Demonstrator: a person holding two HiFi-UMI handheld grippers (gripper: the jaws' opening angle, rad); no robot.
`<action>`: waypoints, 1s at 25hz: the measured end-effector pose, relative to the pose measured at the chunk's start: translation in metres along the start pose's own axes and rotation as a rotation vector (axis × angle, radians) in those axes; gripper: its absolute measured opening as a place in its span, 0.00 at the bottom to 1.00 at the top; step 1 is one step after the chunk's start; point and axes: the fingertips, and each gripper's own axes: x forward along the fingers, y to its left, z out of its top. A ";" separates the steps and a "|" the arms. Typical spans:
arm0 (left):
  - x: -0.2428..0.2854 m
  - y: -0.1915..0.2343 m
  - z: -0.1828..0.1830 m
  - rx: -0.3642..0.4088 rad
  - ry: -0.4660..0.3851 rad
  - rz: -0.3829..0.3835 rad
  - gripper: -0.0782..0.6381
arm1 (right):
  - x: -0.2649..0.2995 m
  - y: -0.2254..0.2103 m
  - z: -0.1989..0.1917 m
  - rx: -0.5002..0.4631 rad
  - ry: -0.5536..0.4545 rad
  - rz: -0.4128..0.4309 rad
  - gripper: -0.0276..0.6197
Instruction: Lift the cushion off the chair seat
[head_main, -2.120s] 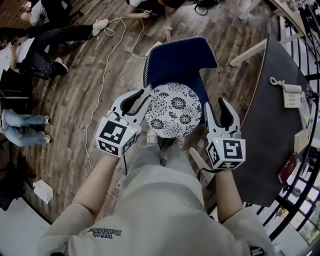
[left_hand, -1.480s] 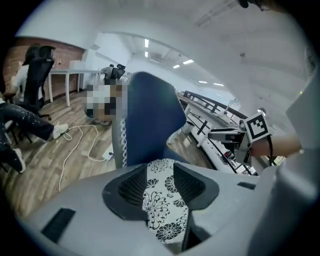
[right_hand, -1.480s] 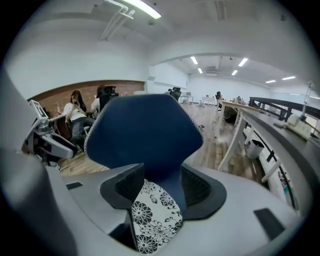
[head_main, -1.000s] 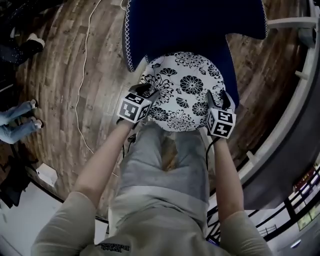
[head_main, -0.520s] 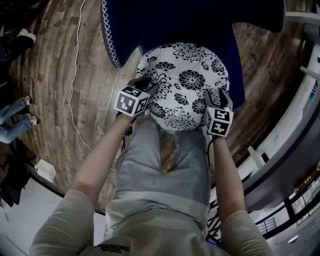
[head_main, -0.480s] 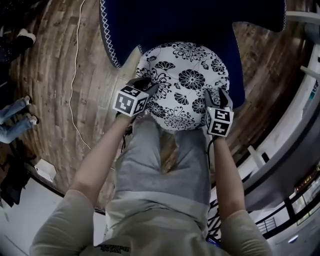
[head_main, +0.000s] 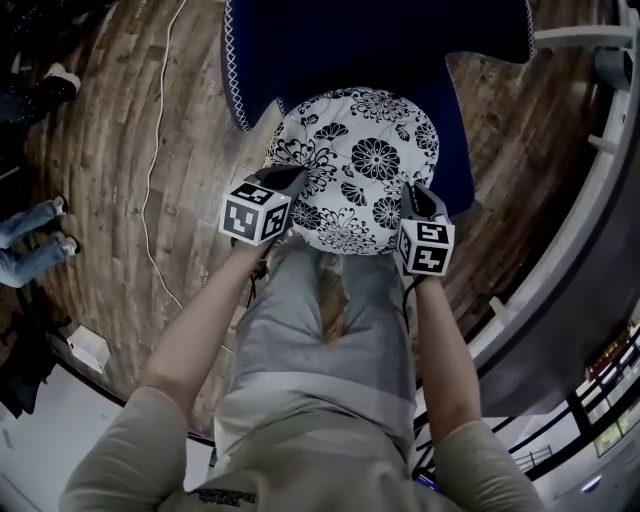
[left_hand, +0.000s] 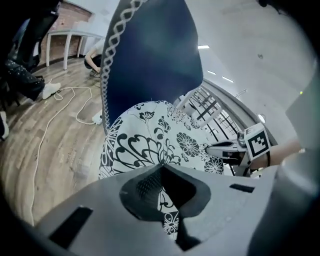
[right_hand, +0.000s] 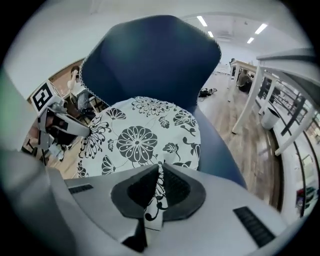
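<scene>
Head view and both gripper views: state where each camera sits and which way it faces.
Head view: on the person's head, facing steeply down at the cushion on the chair; forearms, legs, left gripper and right gripper show.
Left gripper view: on the left gripper, facing along its fingers, shut on the cushion's edge, toward the chair back.
Right gripper view: on the right gripper, facing likewise; its fingers have just been closing and pinch the cushion's edge.
Shared: each gripper view shows the other gripper across the cushion.

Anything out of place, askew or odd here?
Nothing spilled or damaged. Only the cushion is puckered at its near edge, where the left gripper and right gripper, jaws just closed, pinch its fabric. A white cable lies loose across the floor.
</scene>
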 end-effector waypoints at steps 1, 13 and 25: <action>-0.011 -0.004 0.007 0.013 -0.009 0.002 0.11 | -0.011 0.004 0.009 0.006 -0.017 -0.005 0.07; -0.005 0.010 -0.006 0.232 -0.219 0.096 0.11 | 0.007 0.006 -0.001 0.046 -0.475 0.037 0.07; -0.039 -0.028 -0.020 -0.122 0.270 -0.061 0.11 | -0.065 0.019 -0.007 0.289 0.050 0.086 0.07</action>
